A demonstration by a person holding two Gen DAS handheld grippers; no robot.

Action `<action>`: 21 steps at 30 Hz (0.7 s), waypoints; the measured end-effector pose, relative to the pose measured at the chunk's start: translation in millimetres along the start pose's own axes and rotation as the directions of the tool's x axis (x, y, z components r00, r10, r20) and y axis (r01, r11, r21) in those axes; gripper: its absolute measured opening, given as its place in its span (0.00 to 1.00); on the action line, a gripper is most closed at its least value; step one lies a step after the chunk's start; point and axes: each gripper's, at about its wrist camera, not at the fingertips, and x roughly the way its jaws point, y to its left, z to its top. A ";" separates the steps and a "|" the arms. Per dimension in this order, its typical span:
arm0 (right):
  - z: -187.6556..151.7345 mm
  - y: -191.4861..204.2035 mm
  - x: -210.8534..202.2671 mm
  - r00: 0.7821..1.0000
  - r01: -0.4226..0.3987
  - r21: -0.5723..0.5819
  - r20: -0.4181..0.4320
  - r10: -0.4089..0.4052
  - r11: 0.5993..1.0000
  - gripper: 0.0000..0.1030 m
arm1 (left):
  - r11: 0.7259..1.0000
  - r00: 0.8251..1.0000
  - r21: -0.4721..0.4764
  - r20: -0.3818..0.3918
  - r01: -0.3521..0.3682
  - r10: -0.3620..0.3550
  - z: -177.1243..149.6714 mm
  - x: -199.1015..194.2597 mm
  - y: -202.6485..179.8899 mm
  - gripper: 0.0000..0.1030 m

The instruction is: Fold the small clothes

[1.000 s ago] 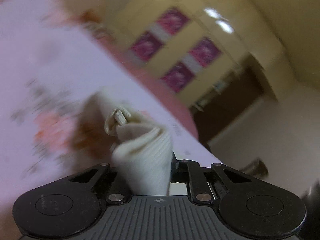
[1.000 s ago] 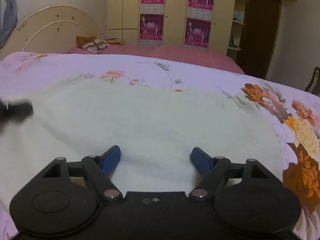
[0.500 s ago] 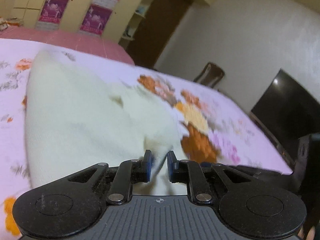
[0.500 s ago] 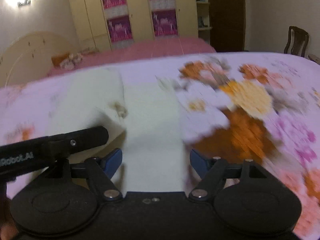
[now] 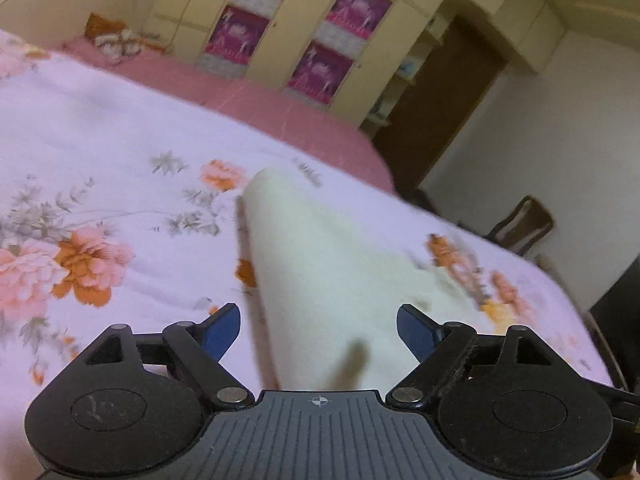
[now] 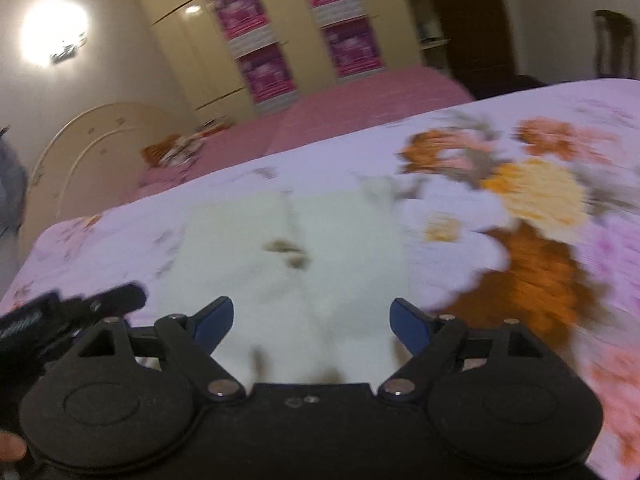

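A cream knitted garment (image 5: 328,276) lies folded on the floral bedspread (image 5: 100,160). In the right wrist view the garment (image 6: 304,264) shows as two panels side by side with a small dark opening between them. My left gripper (image 5: 319,330) is open and empty, just above the garment's near end. My right gripper (image 6: 312,322) is open and empty over the garment's near edge. Part of the left gripper tool (image 6: 68,312) shows at the left in the right wrist view.
The bedspread (image 6: 520,220) stretches right, with big orange flowers. A pink bed (image 5: 256,100) and a cream wardrobe with purple posters (image 5: 280,28) stand behind. A dark chair (image 5: 520,226) and a dark doorway (image 5: 436,108) are at the right.
My left gripper has let go of the garment and opened; the folded part now lies flat. Both grippers have pulled back a little.
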 end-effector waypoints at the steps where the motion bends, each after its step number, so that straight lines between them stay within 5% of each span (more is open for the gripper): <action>1: 3.6 3.8 11.5 1.000 -0.011 -0.007 -0.014 0.011 1.000 0.77 | 1.000 1.000 -0.008 -0.025 0.000 0.000 2.8 11.3 2.7 0.81; 3: 13.3 7.3 35.2 0.999 -0.029 -0.007 -0.041 0.029 1.000 0.77 | 1.000 0.999 -0.003 -0.044 -0.024 0.023 7.0 33.7 3.5 0.73; 9: 25.6 4.5 74.1 0.989 -0.106 0.048 -0.102 0.110 0.993 0.66 | 0.999 0.998 -0.047 -0.059 0.001 -0.004 0.6 52.9 15.8 0.73; 12: 25.5 12.2 79.5 0.978 -0.167 0.047 -0.120 0.172 0.985 0.47 | 0.999 0.999 -0.033 -0.039 -0.009 0.008 -1.3 46.5 17.8 0.73; 17: 23.8 14.6 87.8 0.975 -0.180 0.044 -0.123 0.184 0.983 0.49 | 1.000 0.999 -0.023 -0.036 -0.015 0.014 -0.6 47.6 17.4 0.73; 18: 25.2 15.0 88.2 0.974 -0.182 0.058 -0.124 0.188 0.982 0.41 | 1.000 0.999 -0.024 -0.036 -0.018 0.017 -0.4 46.9 17.5 0.73; 19: 25.4 18.9 86.6 0.971 -0.194 0.048 -0.132 0.199 0.980 0.21 | 0.999 0.999 -0.025 -0.033 -0.021 0.020 -0.2 45.6 17.0 0.73; 21: 24.7 26.3 76.7 0.973 -0.201 0.016 -0.113 0.201 0.980 0.19 | 1.000 0.999 -0.012 -0.028 -0.017 0.017 0.4 42.7 14.9 0.73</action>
